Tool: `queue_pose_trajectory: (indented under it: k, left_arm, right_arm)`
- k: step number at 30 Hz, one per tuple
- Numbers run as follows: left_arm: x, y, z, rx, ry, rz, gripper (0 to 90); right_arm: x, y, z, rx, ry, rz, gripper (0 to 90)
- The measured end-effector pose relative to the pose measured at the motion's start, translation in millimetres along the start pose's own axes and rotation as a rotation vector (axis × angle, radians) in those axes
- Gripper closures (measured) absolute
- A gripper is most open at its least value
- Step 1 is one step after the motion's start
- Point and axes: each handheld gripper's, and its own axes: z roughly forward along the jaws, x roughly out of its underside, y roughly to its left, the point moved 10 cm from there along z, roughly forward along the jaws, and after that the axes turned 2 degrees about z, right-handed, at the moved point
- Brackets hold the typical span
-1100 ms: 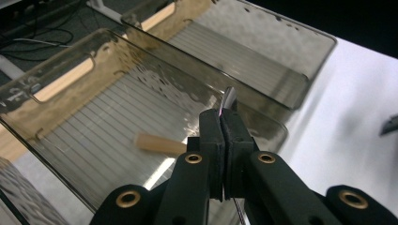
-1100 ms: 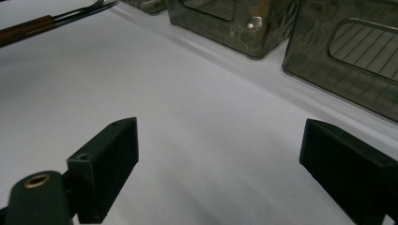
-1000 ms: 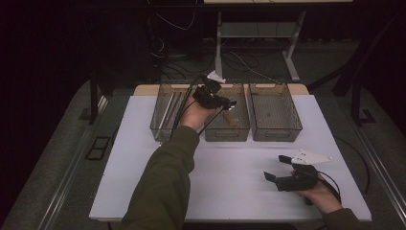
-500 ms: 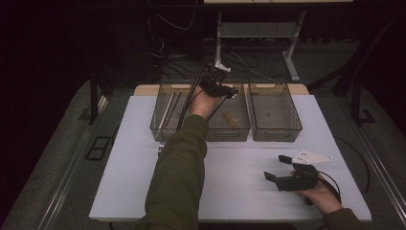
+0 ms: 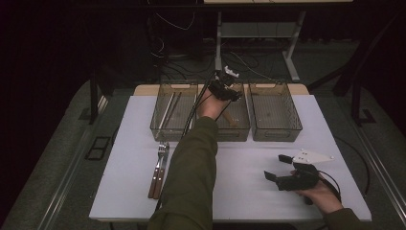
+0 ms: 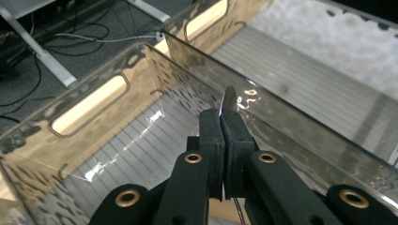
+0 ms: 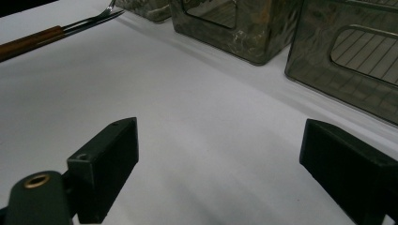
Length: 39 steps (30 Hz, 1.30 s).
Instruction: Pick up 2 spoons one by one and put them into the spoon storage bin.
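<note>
The left gripper hangs over the middle bin of three clear plastic bins at the far edge of the white table. In the left gripper view, its jaws are pressed together on a thin metal piece of cutlery. The tip of this piece projects just beyond the pads and stands close to the bin's inner wall; whether it touches the wall cannot be determined. The type of cutlery cannot be identified from the visible tip. A wooden handle lies on the floor of the middle bin, below the left hand.

The right gripper rests low over the near right part of the table, well apart from the bins. Its jaws stand wide, with bare table surface between them.

Two forks with wooden handles lie side by side on the table, in front of the left bin. The left bin holds long thin utensils. The right bin stands just beside the middle bin.

No brand, label or writing can be read on the bins, the grippers or the cutlery.
</note>
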Motion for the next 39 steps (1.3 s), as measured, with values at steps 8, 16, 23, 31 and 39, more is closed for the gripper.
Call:
queue_pose_trajectory:
  k: [8,16,23,31,39]
  left_arm:
    - [12.2,-4.6,5.2,-0.018,0.013,-0.004,59.4]
    - [15.7,-11.5,-11.6,0.018,-0.018,-0.009,47.0]
    - [17.6,-21.4,-34.7,0.045,-0.047,0.000,37.4]
    - [21.0,-33.4,-68.8,0.086,-0.094,0.001,31.1]
    - [49.8,-43.1,-91.5,0.116,-0.086,-0.013,27.8]
  right_arm:
    - [-0.6,0.4,-0.3,-0.002,-0.003,-0.001,12.3]
    - [-0.7,0.5,0.4,-0.003,-0.001,-0.005,12.3]
    - [-0.6,-0.4,0.6,0.002,0.000,-0.003,12.3]
    - [-0.3,-1.0,0.3,0.008,0.001,0.005,12.3]
    - [-0.5,-2.6,-0.2,0.012,-0.003,0.013,12.3]
